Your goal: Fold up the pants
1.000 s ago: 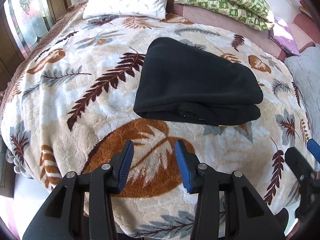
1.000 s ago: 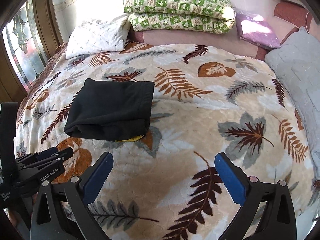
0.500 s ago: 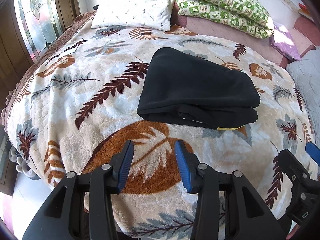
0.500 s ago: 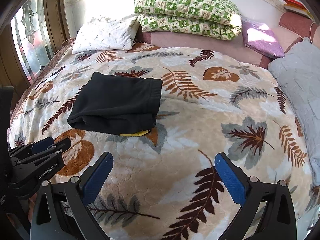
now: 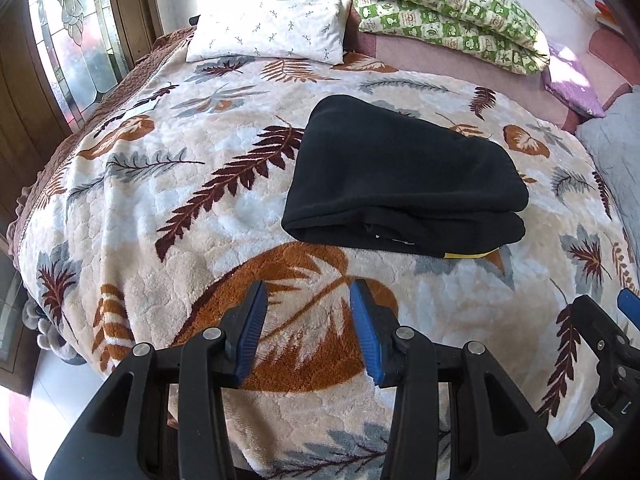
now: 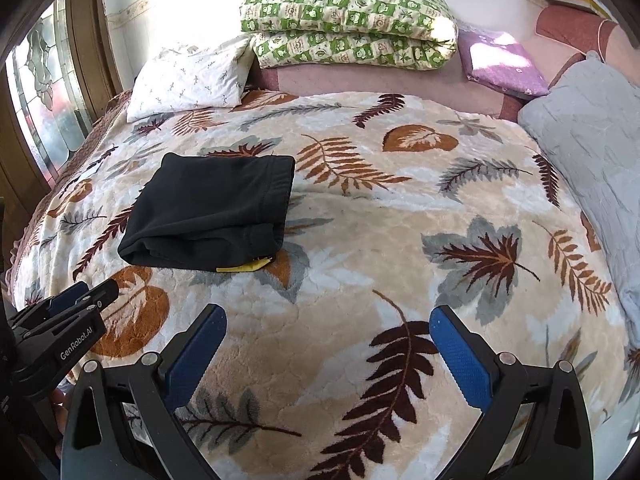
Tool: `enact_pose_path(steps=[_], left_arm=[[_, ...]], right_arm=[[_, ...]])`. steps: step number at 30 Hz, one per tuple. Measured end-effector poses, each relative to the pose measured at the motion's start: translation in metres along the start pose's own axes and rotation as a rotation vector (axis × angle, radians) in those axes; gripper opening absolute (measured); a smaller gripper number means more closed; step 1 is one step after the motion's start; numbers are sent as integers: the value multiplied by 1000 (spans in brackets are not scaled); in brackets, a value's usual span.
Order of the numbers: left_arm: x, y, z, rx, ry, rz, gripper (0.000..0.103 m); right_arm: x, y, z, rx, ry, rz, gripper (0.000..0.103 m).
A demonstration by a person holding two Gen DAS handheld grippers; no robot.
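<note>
while the folded pants (image 5: 404,184) lie on the blanket (image 5: 180,248), each hand-held gripper (image 5: 308,332) (image 6: 327,354) hovers parted, empty.

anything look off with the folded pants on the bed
Mostly tidy: the folded black fleece pants lie flat on the leaf-patterned plush blanket. One oddity: a small yellow tag pokes out from under the near edge, by the right corner.

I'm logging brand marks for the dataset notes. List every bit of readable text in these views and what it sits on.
"GenRobot.AI": white lettering on the black body of the left tool, seen in the right wrist view.
Green checked quilt: small printed motifs, too small to tell whether any are letters.
Black folded pants: tiny white marks at the near edge, unreadable.
</note>
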State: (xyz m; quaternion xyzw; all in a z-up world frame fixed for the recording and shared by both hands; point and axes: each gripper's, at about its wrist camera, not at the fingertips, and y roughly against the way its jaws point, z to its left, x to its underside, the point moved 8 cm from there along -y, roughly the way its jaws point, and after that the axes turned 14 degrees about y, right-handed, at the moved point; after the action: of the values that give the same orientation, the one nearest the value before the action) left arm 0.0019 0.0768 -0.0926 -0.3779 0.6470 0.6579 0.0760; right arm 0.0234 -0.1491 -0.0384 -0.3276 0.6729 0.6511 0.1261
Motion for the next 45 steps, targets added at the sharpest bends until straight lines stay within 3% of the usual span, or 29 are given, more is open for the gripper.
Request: enact_pose_path(steps=[20,45], left_arm=[[-1,5,-3,-19,-33,-11,41],[0,28,-17,99,-112,-23,41]], right_arm=[[5,-9,2,9,9,25,102],[8,-4,9,-10,5,36,102]])
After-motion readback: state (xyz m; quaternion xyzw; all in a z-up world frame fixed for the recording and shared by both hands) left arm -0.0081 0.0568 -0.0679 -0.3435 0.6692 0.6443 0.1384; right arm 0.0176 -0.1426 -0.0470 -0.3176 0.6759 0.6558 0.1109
